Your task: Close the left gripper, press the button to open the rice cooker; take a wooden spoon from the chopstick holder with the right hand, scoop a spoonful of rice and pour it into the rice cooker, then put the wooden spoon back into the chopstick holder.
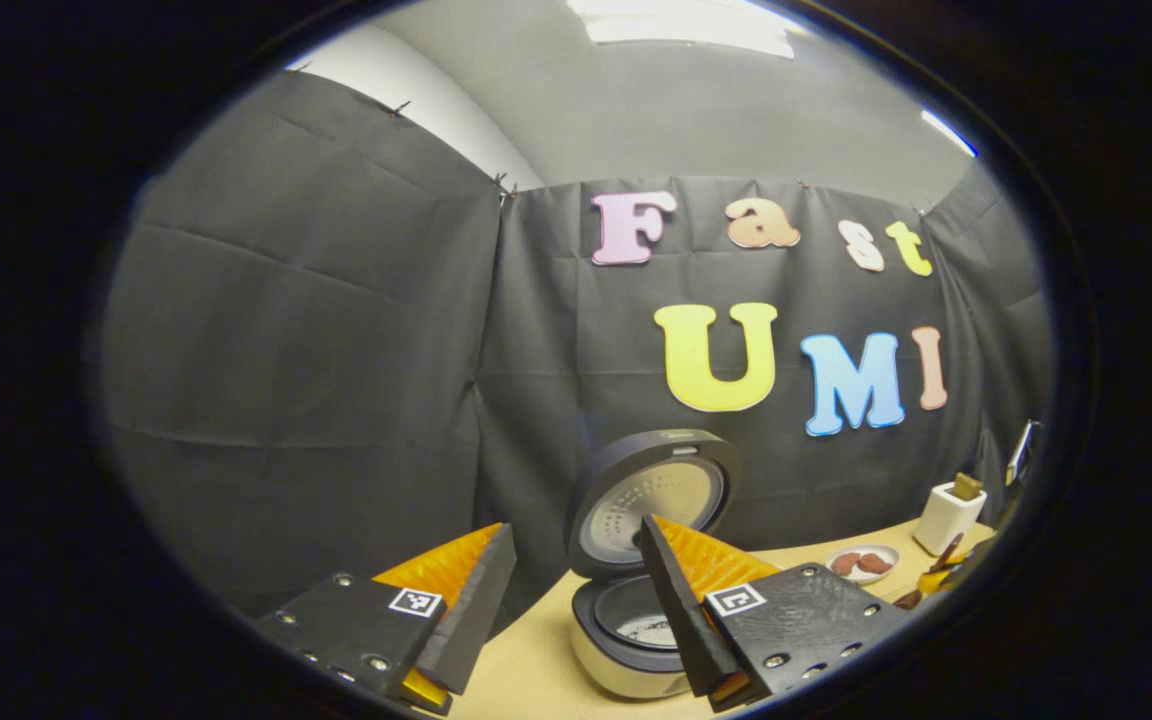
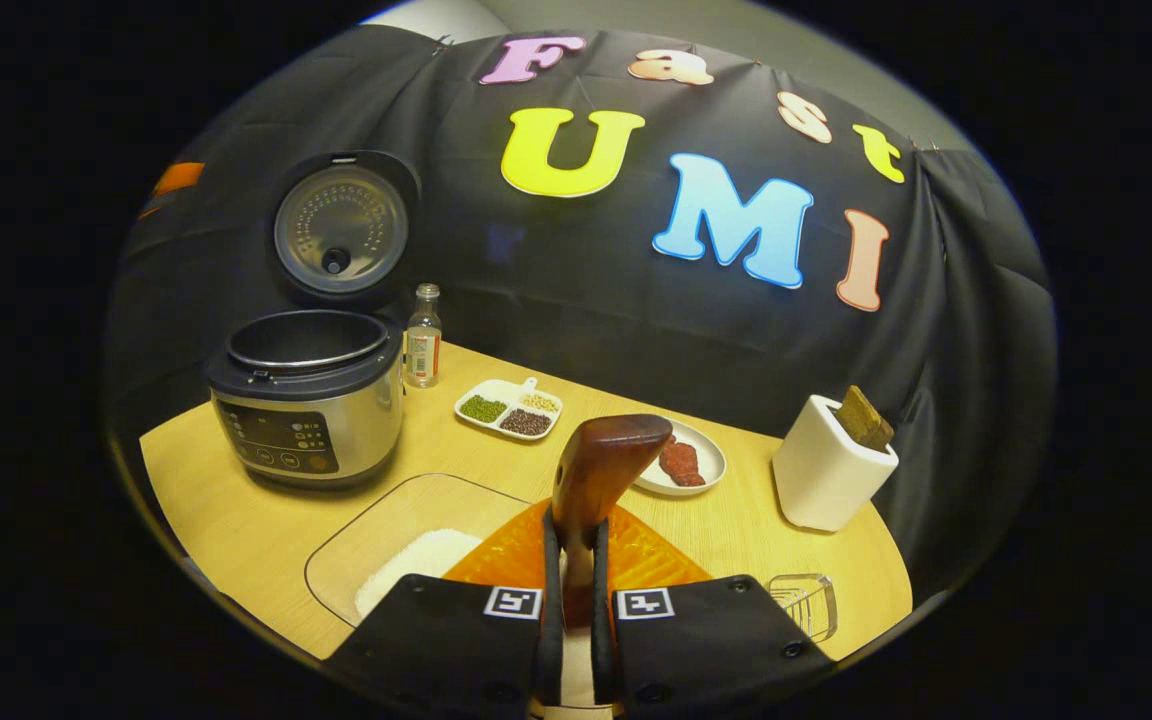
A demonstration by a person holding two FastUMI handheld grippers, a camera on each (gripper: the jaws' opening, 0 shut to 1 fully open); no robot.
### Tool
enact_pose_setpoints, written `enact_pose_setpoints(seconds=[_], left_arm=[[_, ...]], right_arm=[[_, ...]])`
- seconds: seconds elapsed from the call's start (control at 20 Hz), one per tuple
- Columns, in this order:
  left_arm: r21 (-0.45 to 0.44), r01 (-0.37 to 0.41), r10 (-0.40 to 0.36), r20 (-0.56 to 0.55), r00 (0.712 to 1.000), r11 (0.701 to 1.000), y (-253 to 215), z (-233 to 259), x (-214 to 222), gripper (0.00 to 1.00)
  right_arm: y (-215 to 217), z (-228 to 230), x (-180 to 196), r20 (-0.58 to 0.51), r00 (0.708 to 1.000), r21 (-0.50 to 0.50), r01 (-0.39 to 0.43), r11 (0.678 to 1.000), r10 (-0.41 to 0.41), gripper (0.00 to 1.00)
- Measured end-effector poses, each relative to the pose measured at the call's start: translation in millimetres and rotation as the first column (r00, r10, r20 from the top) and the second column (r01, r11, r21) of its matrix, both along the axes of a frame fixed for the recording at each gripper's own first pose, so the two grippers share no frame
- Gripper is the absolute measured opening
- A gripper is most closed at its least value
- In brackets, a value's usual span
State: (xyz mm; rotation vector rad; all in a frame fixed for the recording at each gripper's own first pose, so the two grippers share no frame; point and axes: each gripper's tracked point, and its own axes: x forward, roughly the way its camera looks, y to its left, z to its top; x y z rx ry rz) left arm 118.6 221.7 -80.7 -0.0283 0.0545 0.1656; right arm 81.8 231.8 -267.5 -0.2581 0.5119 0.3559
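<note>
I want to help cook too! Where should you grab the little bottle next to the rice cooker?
Grab the bottle around its straight middle, coming from the front right. It stands upright, its neck is narrow, and the rice cooker stands close on its left, so that side is blocked.

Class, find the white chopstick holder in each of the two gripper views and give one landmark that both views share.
Left gripper view: the chopstick holder stands far right on the table, beyond the small plate.
Right gripper view: the chopstick holder stands right of centre, right of the small plate.
Shared landmark: the open rice cooker, lid raised, left of the holder in both.
</note>
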Motion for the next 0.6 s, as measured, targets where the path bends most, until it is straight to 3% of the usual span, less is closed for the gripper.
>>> enact_pose_setpoints(seconds=[0.15, 0.4, 0.6], left_arm=[[-0.003, -0.002, 0.002, -0.003, 1.0, 1.0, 0.0, -2.6, -1.0, 0.8], [-0.002, 0.002, -0.002, -0.006, 1.0, 1.0, -5.2, -2.4, -2.7, 0.79], [0.0, 0.005, -0.005, 0.001, 1.0, 1.0, -8.6, 1.0, -5.0, 0.8]], right_arm=[[10.8, -4.0, -3.0, -0.014, 1.0, 0.018, -0.016, 1.0, 0.016, 0.13], [23.0, -7.1, -13.5, -0.09, 0.996, 0.132, 0.017, 0.991, -0.005, 0.13], [30.0, -9.7, -22.2, -0.221, 0.975, 0.311, 0.1, 0.945, -0.031, 0.14]])
